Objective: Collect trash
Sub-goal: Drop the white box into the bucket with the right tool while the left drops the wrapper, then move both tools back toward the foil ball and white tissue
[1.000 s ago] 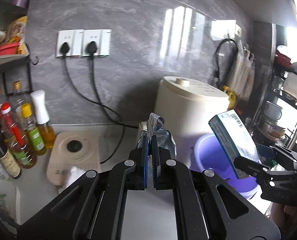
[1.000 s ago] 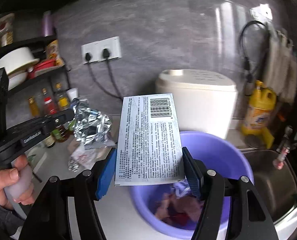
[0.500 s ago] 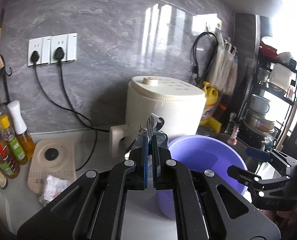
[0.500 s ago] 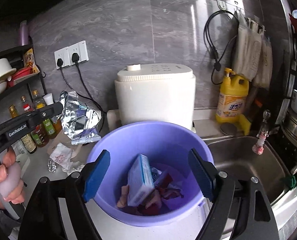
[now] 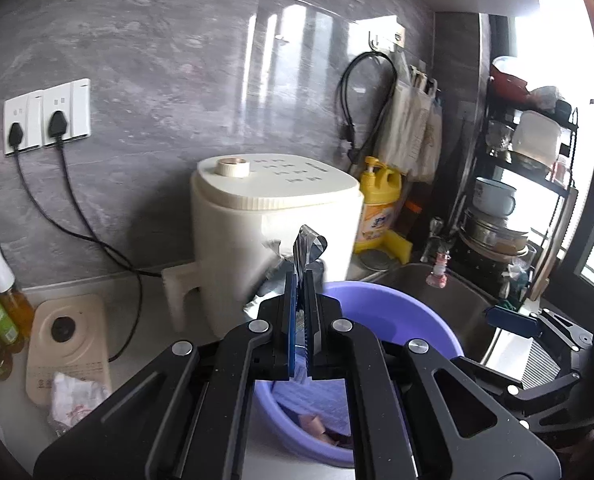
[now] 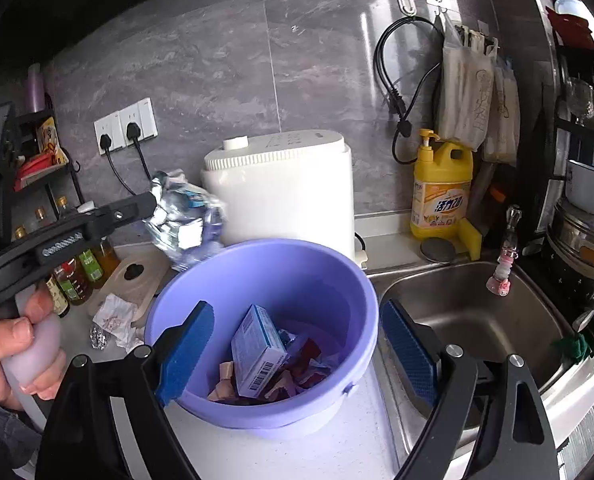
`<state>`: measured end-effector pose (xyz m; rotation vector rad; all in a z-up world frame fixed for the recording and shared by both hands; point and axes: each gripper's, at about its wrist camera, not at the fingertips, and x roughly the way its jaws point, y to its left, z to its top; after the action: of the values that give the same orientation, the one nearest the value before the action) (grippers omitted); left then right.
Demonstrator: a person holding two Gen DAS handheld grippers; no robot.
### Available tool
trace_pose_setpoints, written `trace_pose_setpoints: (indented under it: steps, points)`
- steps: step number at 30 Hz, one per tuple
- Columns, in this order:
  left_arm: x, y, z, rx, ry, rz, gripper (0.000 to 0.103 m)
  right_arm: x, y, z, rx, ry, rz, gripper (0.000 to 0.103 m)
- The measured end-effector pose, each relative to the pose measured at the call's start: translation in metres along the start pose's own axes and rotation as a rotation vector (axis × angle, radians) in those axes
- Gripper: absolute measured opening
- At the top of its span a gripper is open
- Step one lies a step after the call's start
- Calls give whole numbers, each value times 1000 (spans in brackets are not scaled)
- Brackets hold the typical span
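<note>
A purple bucket (image 6: 257, 246) stands on the counter with a blue box (image 6: 257, 348) and scraps of wrapper inside. My right gripper (image 6: 297, 308) hovers over its near rim. Its jaws are opening and nothing is between them. In the left wrist view one of its blue pads (image 5: 509, 317) shows at the right of the bucket (image 5: 397, 300). My left gripper (image 5: 301, 276) is shut on a crumpled silver foil wrapper (image 5: 307, 246). A hand holds that gripper at the left of the right wrist view, with the foil wrapper (image 6: 183, 220) just above the bucket's far-left rim.
A white cooker (image 6: 281, 192) stands behind the bucket and a steel sink (image 6: 469, 312) lies to its right. Crumpled paper (image 6: 115, 316) and a foil ball (image 6: 97, 336) lie on the counter at the left, near sauce bottles (image 6: 73, 276). A yellow detergent bottle (image 6: 441, 192) stands by the wall.
The right gripper let go of the blue box, which dropped into the bucket, and its jaws spread wider. The left gripper carried the foil wrapper rightwards to the bucket.
</note>
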<state>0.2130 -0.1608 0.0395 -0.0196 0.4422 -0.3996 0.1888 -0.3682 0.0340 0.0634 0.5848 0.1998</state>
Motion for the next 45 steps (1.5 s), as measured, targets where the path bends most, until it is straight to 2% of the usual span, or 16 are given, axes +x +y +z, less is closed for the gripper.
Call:
trace_pose_setpoints:
  steps: [5,8,9,10,11,15,19,25,33,45]
  points:
    - [11,-9,0,10,17,-34,4,-5,-4,-4,2,-17,-3,87]
    - [21,-13,-5,24,75,-70,9,-4,-5,-7,4,-7,-9,87]
    - [22,-11,-6,22,82,-60,33,-3,-5,-8,8,-3,-11,87]
    - [20,-7,-9,6,79,-45,66,-2,-6,-9,13,3,-13,87]
    - [17,-3,-11,-12,66,-35,74,0,-6,-10,17,9,-12,87]
    - [6,16,-15,-36,66,17,76,2,-1,-11,9,13,6,88]
    - [-7,34,-22,-46,73,76,87,3,13,-11,-7,2,47,94]
    - [-30,58,-34,-58,86,158,95,11,45,-11,-39,10,119,95]
    - [-64,97,-53,-90,99,299,97,16,95,-10,-113,9,211,95]
    - [-104,140,-80,-160,113,425,97,29,155,-18,-195,39,347,95]
